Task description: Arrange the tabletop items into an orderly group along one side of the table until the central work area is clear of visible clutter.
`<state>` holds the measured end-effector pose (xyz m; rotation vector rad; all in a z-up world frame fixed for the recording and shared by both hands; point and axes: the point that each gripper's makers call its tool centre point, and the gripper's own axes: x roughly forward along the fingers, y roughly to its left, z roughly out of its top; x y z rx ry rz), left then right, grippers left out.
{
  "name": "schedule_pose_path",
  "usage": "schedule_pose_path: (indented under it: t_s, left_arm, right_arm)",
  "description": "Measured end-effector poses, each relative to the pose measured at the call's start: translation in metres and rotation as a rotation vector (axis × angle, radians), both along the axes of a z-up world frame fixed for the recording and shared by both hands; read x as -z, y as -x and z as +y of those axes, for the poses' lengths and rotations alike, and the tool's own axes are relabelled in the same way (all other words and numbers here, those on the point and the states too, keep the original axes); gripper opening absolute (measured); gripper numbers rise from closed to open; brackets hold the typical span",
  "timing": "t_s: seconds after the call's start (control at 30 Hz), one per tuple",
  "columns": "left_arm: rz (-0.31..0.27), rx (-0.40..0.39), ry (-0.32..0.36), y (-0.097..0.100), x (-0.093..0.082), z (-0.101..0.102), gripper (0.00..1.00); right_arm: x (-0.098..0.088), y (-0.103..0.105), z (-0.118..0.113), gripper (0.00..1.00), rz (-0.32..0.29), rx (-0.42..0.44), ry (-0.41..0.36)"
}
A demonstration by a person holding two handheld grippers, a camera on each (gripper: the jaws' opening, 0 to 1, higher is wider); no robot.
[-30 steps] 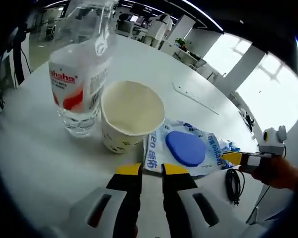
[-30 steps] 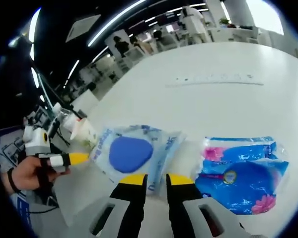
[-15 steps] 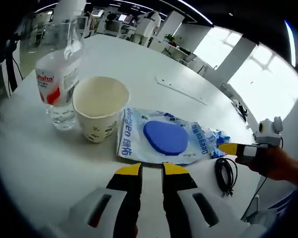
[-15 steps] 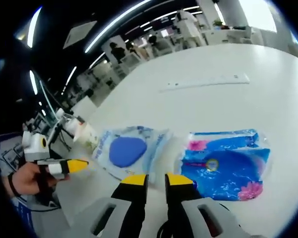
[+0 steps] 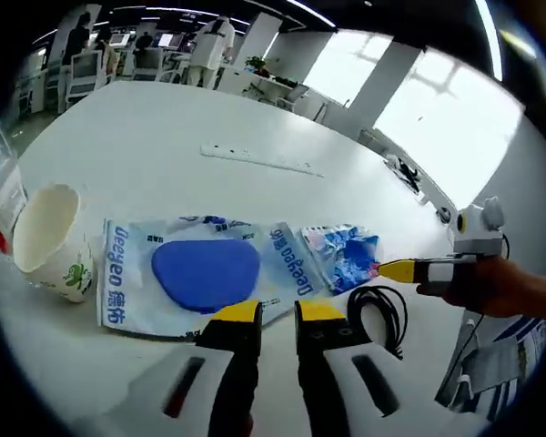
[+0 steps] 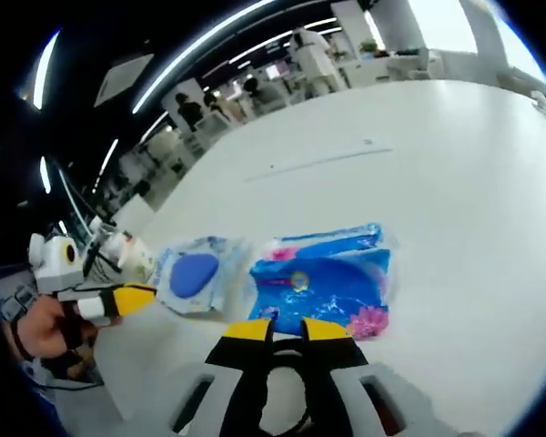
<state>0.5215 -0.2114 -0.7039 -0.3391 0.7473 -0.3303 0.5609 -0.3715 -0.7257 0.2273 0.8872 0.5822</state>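
Note:
A pale wipes packet with a blue oval lid [image 5: 205, 273] lies flat just beyond my left gripper [image 5: 276, 314], whose yellow-tipped jaws stand close together with nothing between them. Beside it lies a blue flowered packet [image 5: 341, 258], and a coiled black cable [image 5: 375, 314] rests nearer me. A paper cup [image 5: 47, 241] and a water bottle [image 5: 0, 187] stand at the far left. In the right gripper view, my right gripper [image 6: 288, 330] hovers with jaws together over the cable [image 6: 278, 401], just short of the blue packet [image 6: 323, 282]. The pale packet [image 6: 193, 273] lies to that packet's left.
A long clear ruler [image 5: 259, 161] lies on the white round table [image 5: 146, 127] beyond the packets, also seen as the ruler [image 6: 318, 159]. The right gripper [image 5: 400, 270] reaches in from the right, held by a hand. The left gripper [image 6: 118, 299] enters from the left. Office desks stand behind.
Both views have shifted with the hands. The left view swung right, putting cup and bottle at its edge. The right view drew back, bringing the cable under its jaws. The items stayed put.

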Motion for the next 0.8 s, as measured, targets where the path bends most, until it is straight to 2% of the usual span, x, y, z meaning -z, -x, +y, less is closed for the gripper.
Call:
schedule_pose_path:
  t_s: [0.17, 0.4, 0.63, 0.8]
  left_arm:
    - [-0.007, 0.055, -0.018, -0.017, -0.001, -0.025, 0.11]
    - [-0.017, 0.104, -0.048, -0.038, 0.002, -0.049, 0.12]
    - [-0.018, 0.142, -0.087, -0.054, 0.010, -0.064, 0.12]
    - [-0.004, 0.160, -0.101, -0.059, 0.019, -0.073, 0.11]
  right_arm:
    - [0.000, -0.007, -0.020, 0.09, 0.000, 0.040, 0.006]
    - [0.003, -0.021, -0.035, 0.10, -0.001, 0.072, 0.026]
    - [0.011, -0.038, -0.053, 0.14, 0.000, 0.119, 0.081]
    - [0.015, -0.046, -0.052, 0.13, 0.007, 0.116, 0.080]
